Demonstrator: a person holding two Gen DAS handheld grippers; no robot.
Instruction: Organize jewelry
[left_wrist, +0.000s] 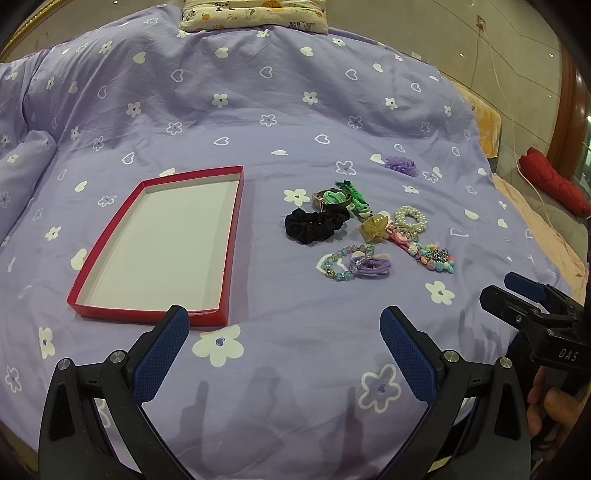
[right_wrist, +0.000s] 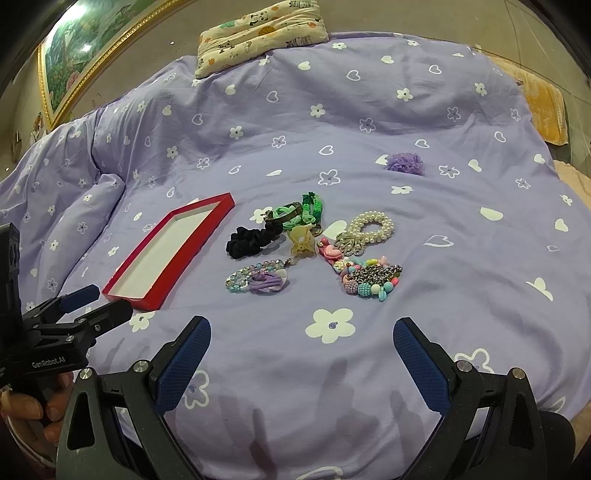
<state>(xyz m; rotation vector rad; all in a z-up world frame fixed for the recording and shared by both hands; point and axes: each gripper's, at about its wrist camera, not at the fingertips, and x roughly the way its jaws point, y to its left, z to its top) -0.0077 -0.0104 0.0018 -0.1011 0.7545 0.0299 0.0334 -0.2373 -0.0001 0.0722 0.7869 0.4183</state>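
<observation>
Nearest the cameras, the left gripper (left_wrist: 284, 325) and the right gripper (right_wrist: 301, 338) both hover low over the bed (right_wrist: 461, 280) with fingers spread wide and nothing between them. No piece has been lifted yet, so the step in hand looks like the first pick.

Just beyond the left gripper lies the red tray (left_wrist: 85, 301), white inside and empty, its near rim close to the left gripper's fingers. To its right, apart from it, the jewelry sits in a loose cluster on the quilt.

The nearest pieces are the easiest start: the purple hair tie (right_wrist: 267, 282), which touches the clear bead bracelet (right_wrist: 240, 275), and the pastel bead bunch (right_wrist: 369, 280) beside them. Taking one of these with the right gripper, coming straight down and closing across a single strand, should avoid dragging a neighbour along.

Further back, the black scrunchie (right_wrist: 251, 238), the yellow claw clip (right_wrist: 303, 240) and the pearl bracelet (right_wrist: 371, 223) lie close together, and the green ties (right_wrist: 308, 212) overlap a metal bangle; these are better left until the front is cleared.

Farthest off, the purple flower (right_wrist: 404, 162) rests alone, well apart from the rest.
</observation>
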